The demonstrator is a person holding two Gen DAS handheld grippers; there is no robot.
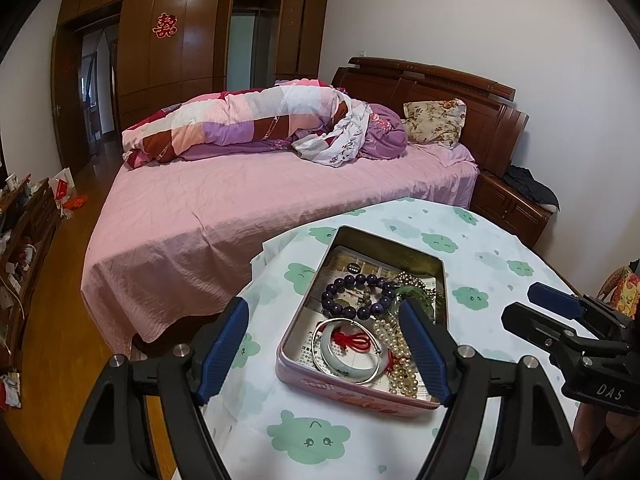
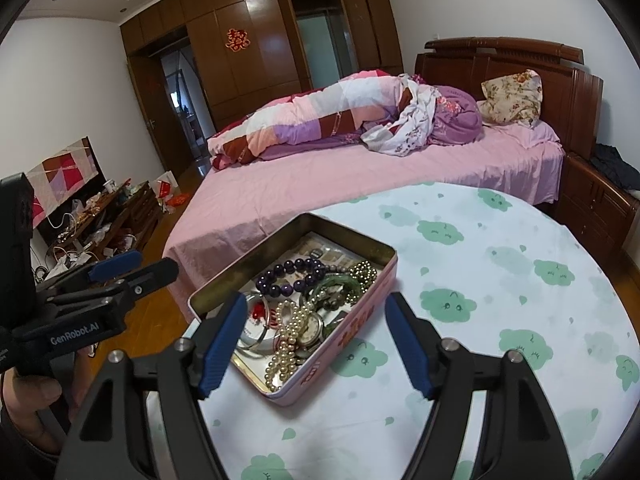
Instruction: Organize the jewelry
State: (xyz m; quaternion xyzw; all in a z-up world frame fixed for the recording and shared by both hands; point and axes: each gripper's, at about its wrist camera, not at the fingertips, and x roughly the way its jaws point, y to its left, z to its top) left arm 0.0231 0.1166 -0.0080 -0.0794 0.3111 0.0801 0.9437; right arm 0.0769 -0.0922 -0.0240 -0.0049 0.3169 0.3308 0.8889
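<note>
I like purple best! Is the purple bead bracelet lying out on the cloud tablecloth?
No, the purple bead bracelet lies inside the pink tin.

It was a home bedroom: beyond the grippers stood a wooden-headboard bed with pink sheet (image 1: pixel 224 216) and rolled patchwork quilt (image 1: pixel 240 120), with a dark wooden wardrobe wall (image 2: pixel 256 52) behind.

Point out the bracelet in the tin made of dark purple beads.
The purple bead bracelet at the tin's far end; the white bangle and pearl strand lie nearer.
</note>
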